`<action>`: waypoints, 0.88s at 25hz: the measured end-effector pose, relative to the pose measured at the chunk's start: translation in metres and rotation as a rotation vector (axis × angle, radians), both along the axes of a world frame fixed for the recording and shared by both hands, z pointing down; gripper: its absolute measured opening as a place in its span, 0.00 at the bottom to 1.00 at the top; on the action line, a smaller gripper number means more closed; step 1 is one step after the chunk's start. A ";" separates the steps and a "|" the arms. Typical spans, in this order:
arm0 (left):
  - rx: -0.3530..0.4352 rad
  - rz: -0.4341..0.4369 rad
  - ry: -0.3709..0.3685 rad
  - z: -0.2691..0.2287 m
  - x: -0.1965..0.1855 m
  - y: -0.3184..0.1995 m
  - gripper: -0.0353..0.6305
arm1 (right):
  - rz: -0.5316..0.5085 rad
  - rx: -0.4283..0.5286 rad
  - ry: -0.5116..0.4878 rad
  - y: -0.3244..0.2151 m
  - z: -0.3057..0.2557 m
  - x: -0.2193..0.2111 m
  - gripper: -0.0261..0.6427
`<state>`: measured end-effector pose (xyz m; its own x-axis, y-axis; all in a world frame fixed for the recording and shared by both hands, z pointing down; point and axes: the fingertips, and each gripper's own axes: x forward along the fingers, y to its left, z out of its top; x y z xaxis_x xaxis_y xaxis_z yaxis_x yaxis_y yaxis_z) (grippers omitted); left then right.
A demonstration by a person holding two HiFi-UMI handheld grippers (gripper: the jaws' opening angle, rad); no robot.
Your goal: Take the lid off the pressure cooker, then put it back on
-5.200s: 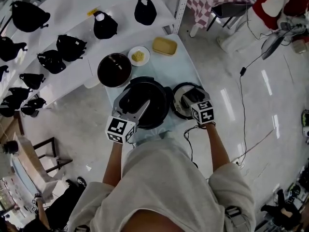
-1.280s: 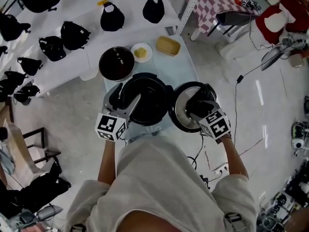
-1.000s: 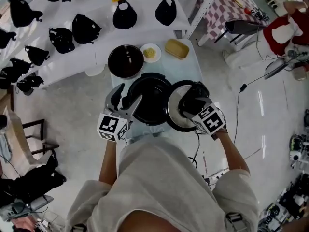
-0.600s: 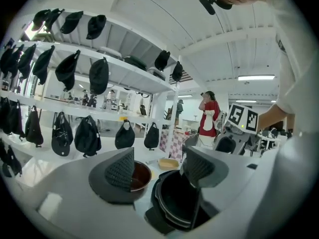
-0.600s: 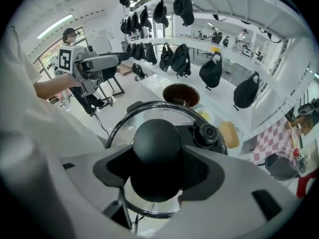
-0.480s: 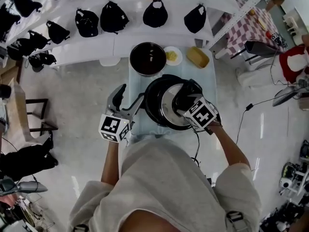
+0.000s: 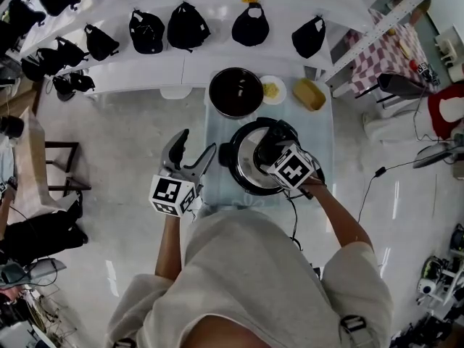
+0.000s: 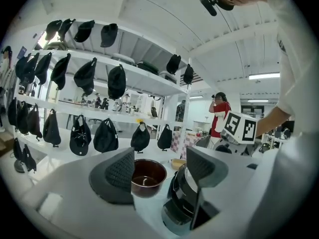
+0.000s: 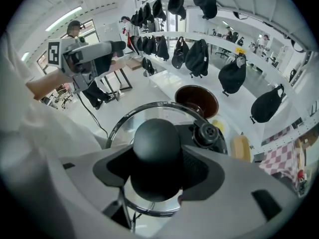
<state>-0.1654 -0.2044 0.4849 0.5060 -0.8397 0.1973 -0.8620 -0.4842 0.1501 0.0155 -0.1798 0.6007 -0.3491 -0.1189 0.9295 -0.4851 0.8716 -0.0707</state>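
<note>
The black pressure cooker (image 7: 255, 159) stands on the small pale table (image 7: 217, 125). Its glass lid (image 7: 249, 158), steel-rimmed, hangs right over the pot's mouth; I cannot tell whether it rests on the pot. My right gripper (image 7: 278, 153) points steeply down and is shut on the lid's black knob (image 9: 155, 151), which fills the space between both pads. The lid's rim (image 9: 149, 106) and its steam valve (image 9: 208, 132) show beyond the knob. My left gripper (image 7: 193, 150) is open and holds nothing, just left of the cooker (image 8: 180, 203) and clear of it.
Behind the cooker stand a dark brown bowl (image 7: 235, 91), a small white plate of yellow food (image 7: 272, 89) and a yellow block (image 7: 309, 94). White shelves with several black caps (image 7: 188, 27) run behind the table. A black cord (image 7: 291, 210) hangs off the near table edge.
My right gripper has carried the lid leftward from beside the cooker to over its mouth. My left gripper has drawn away from the cooker's left side.
</note>
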 end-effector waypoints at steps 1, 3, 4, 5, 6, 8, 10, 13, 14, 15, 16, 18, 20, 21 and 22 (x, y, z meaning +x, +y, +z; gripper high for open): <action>0.000 0.001 0.000 0.000 0.000 -0.001 0.52 | 0.002 -0.005 -0.002 -0.001 0.002 -0.001 0.44; 0.001 0.004 -0.001 -0.001 0.000 -0.003 0.52 | 0.003 -0.016 0.007 -0.003 0.005 -0.002 0.44; 0.001 0.006 -0.002 -0.001 0.001 -0.004 0.52 | -0.004 -0.016 0.016 -0.003 0.008 -0.003 0.44; 0.001 0.007 -0.003 -0.001 0.001 -0.005 0.52 | -0.012 -0.016 0.023 -0.004 0.011 -0.004 0.44; 0.000 0.009 -0.003 -0.001 0.002 -0.006 0.52 | -0.018 -0.019 0.028 -0.005 0.015 -0.006 0.44; -0.001 0.014 -0.003 0.000 0.003 -0.007 0.52 | -0.021 -0.037 0.033 -0.007 0.019 -0.007 0.44; -0.001 0.015 -0.001 0.000 0.004 -0.008 0.52 | -0.023 -0.055 0.036 -0.008 0.019 -0.007 0.44; -0.004 0.017 0.001 0.000 0.006 -0.010 0.52 | -0.034 -0.061 0.036 -0.007 0.018 -0.006 0.44; -0.004 0.018 0.002 0.001 0.007 -0.009 0.52 | -0.033 -0.061 0.037 -0.007 0.019 -0.006 0.44; -0.003 0.019 0.002 0.001 0.008 -0.009 0.52 | -0.037 -0.061 0.037 -0.006 0.019 -0.006 0.45; -0.002 0.020 0.003 0.001 0.009 -0.008 0.52 | -0.047 -0.059 0.035 -0.005 0.019 -0.007 0.45; 0.000 0.021 0.004 0.000 0.009 -0.008 0.52 | -0.071 -0.056 0.037 -0.005 0.019 -0.008 0.45; 0.000 0.021 0.004 0.000 0.010 -0.008 0.52 | -0.105 -0.052 0.046 -0.005 0.019 -0.008 0.45; 0.001 0.021 0.004 0.000 0.010 -0.008 0.52 | -0.131 -0.049 0.050 -0.004 0.019 -0.008 0.45; 0.001 0.020 0.003 0.000 0.010 -0.008 0.52 | -0.158 -0.046 0.053 -0.004 0.018 -0.008 0.45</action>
